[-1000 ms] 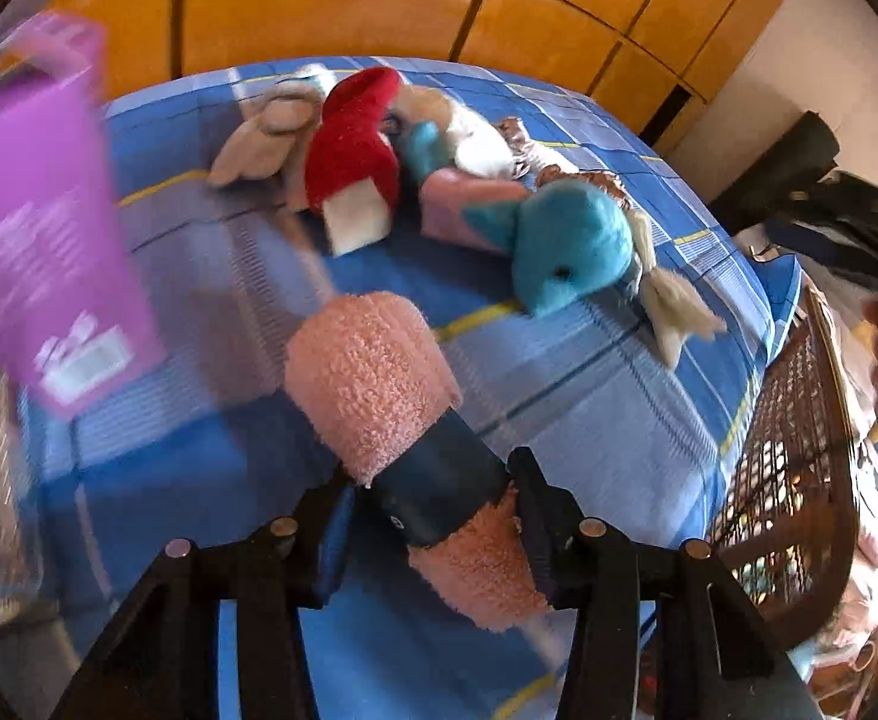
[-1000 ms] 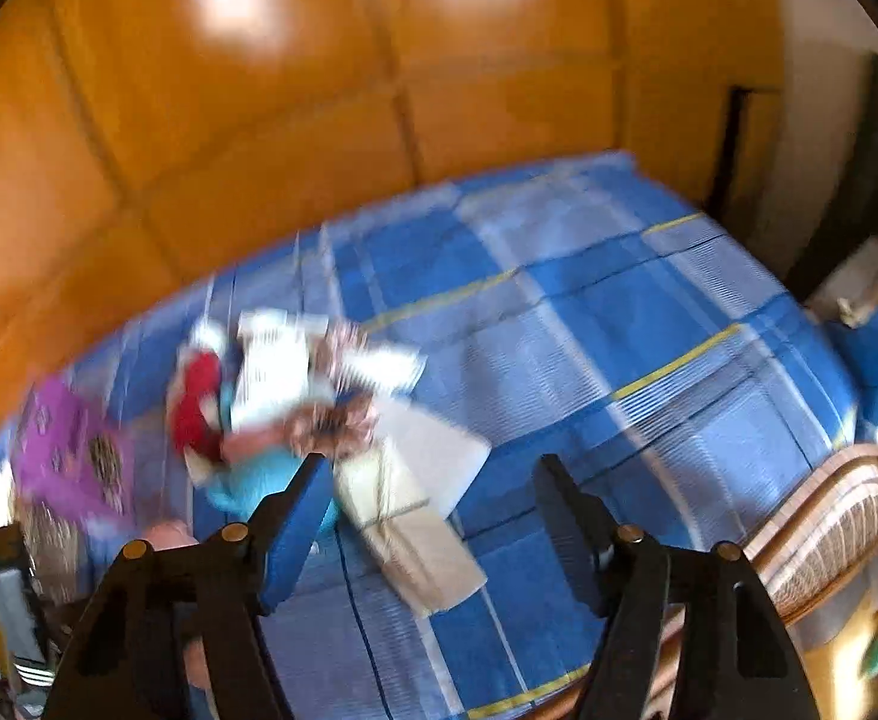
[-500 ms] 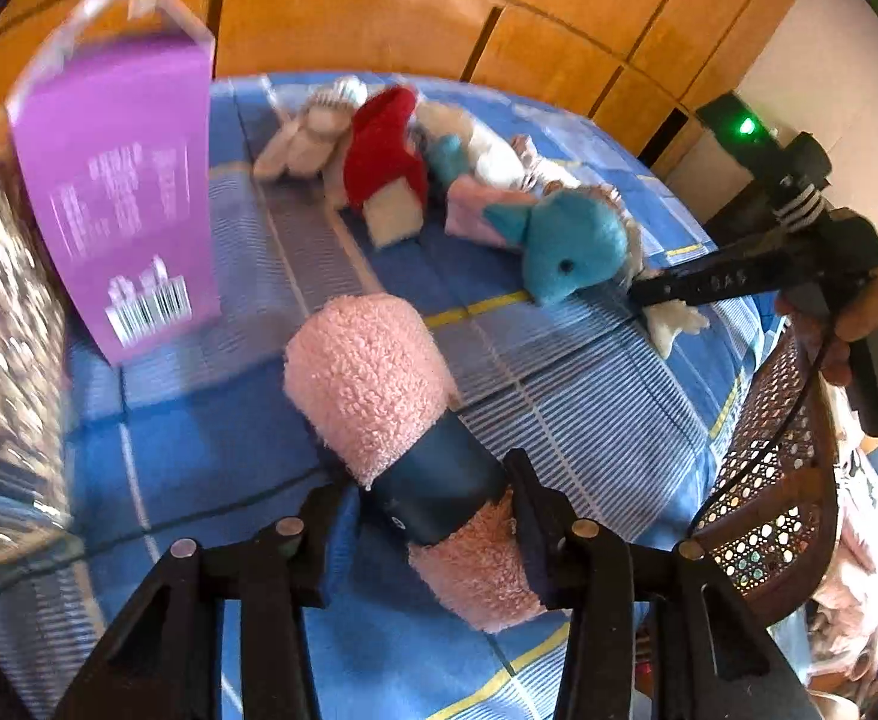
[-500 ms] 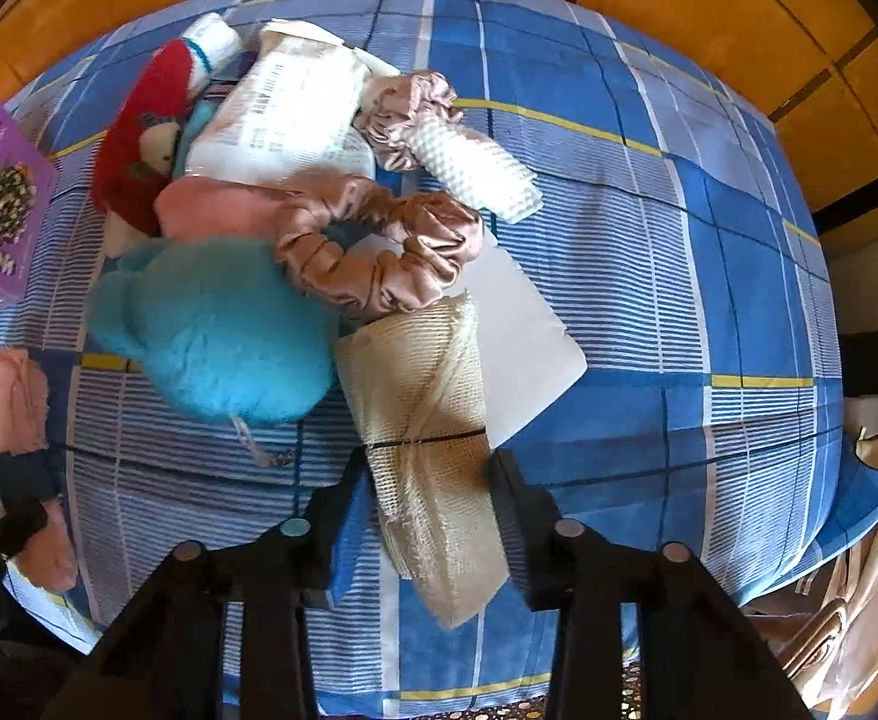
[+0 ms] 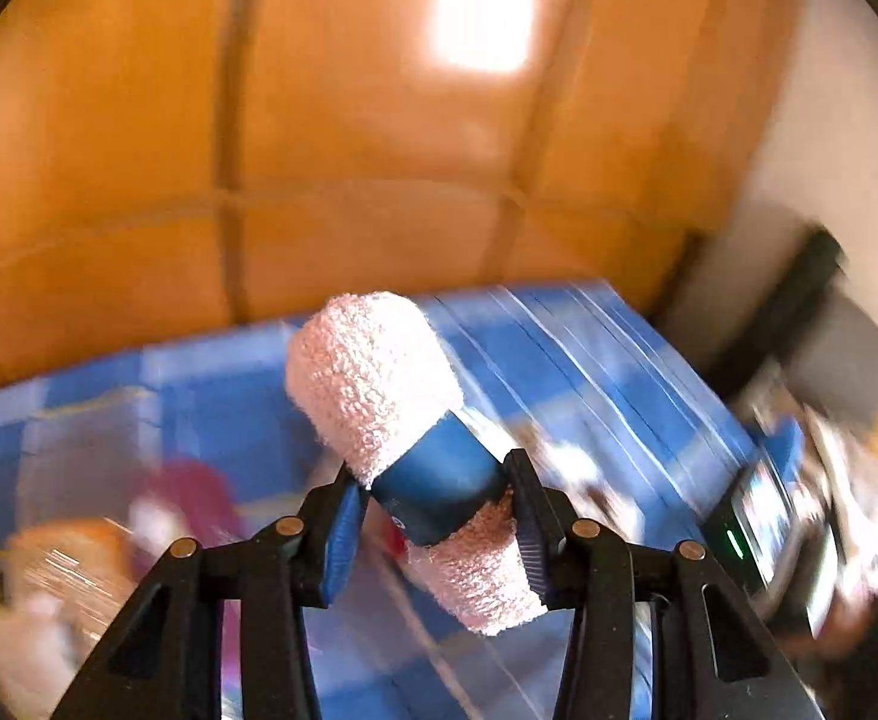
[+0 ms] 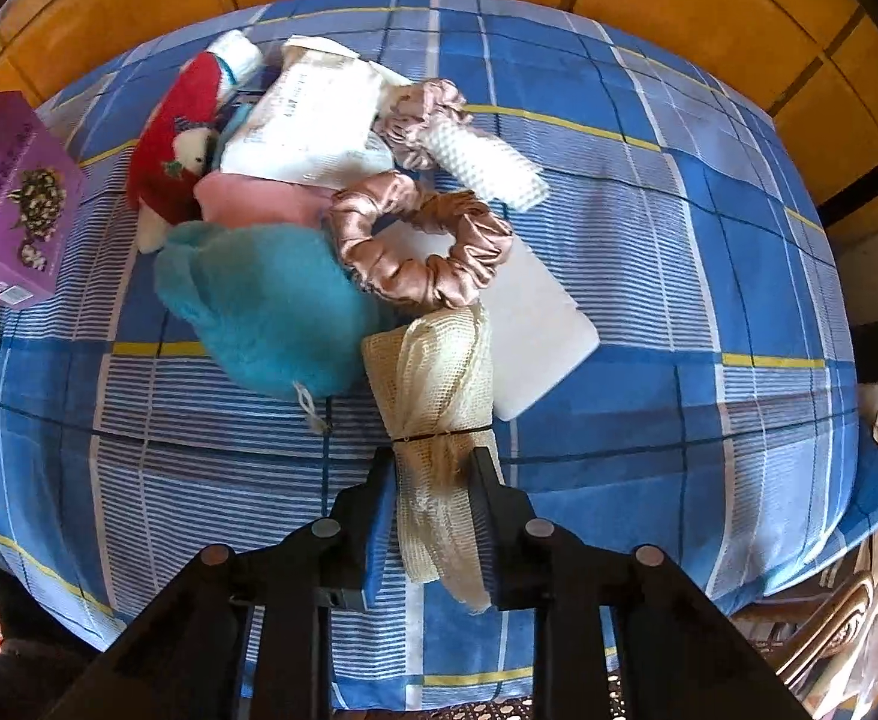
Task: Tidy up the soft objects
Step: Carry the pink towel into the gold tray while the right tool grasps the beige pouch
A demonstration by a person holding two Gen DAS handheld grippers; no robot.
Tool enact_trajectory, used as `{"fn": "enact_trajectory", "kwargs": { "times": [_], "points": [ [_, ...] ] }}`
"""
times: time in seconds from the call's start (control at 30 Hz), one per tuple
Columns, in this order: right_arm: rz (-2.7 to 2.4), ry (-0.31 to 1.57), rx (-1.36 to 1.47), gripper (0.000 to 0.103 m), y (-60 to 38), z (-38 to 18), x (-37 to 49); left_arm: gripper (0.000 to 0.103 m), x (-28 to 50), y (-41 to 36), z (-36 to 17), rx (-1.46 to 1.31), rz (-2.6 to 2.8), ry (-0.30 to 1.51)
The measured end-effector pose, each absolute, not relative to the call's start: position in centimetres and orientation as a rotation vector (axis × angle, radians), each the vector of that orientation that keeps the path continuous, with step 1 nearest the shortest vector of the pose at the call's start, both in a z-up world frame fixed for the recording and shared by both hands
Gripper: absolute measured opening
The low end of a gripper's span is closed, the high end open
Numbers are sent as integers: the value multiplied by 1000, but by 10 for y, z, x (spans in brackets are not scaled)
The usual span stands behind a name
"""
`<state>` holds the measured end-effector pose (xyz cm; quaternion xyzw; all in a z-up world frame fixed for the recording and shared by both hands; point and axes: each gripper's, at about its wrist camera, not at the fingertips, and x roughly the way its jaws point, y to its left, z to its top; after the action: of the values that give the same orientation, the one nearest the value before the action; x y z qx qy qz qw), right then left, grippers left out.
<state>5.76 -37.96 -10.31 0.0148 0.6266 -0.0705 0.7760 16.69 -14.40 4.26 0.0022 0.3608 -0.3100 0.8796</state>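
The right gripper [image 6: 433,468] points steeply down at the blue plaid bedspread [image 6: 649,252], its jaws — just closing — now pinching the cream mesh bundle [image 6: 433,372] beside the teal plush [image 6: 271,312]. The left gripper [image 5: 433,510] clamps the pink towel roll [image 5: 379,396] by its blue band — lifted since a moment ago, the wooden panelling [image 5: 379,120] filling its view.

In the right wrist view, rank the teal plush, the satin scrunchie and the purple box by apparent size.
1. teal plush
2. satin scrunchie and purple box: look alike; the box is cut off at the picture's edge, so unranked.
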Motion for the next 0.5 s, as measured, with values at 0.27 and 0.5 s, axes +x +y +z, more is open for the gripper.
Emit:
{"fn": "enact_trajectory", "kwargs": {
  "times": [0.27, 0.5],
  "points": [
    [-113, 1329, 18, 20, -365, -91, 48, 46, 191, 21, 41, -146, -234, 702],
    [-134, 1303, -12, 18, -349, -88, 38, 46, 130, 149, -20, -240, -10, 755]
  ]
}}
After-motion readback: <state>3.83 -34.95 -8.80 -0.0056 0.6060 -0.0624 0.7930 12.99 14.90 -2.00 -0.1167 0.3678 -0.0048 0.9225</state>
